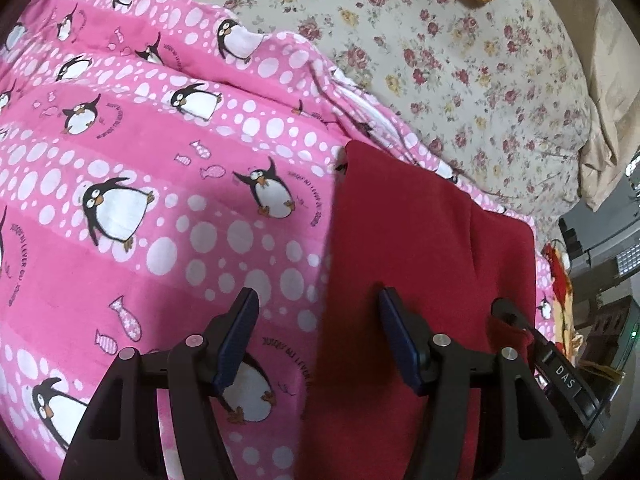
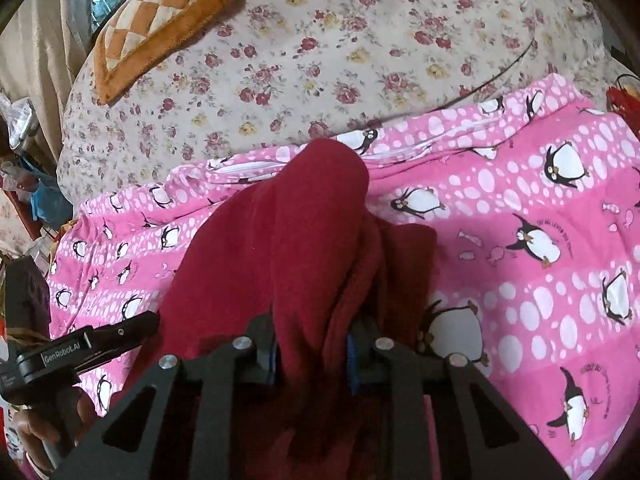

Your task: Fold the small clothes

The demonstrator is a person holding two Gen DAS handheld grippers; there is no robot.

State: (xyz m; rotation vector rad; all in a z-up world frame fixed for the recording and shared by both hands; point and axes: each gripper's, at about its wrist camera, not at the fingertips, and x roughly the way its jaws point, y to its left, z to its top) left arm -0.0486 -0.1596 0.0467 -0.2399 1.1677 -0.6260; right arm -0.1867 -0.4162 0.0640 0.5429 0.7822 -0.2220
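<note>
A small dark red garment (image 1: pixel 404 248) lies on a pink penguin-print blanket (image 1: pixel 132 152). In the left wrist view my left gripper (image 1: pixel 316 312) is open and empty; its right finger hovers over the garment's left edge and its left finger over the blanket. At the garment's right edge the right gripper (image 1: pixel 516 324) pinches a bunch of red cloth. In the right wrist view my right gripper (image 2: pixel 312 354) is shut on the red garment (image 2: pixel 280 232), which drapes up over its jaws and hides the fingertips. The left gripper's body (image 2: pixel 80 348) shows at the lower left.
The blanket (image 2: pixel 540 248) covers a bed with a floral sheet (image 2: pixel 340 48). An orange checked cushion (image 2: pixel 160 20) lies at the far side. Clutter and furniture (image 1: pixel 608 280) stand beside the bed; a red bag (image 2: pixel 624 100) sits at the blanket's right edge.
</note>
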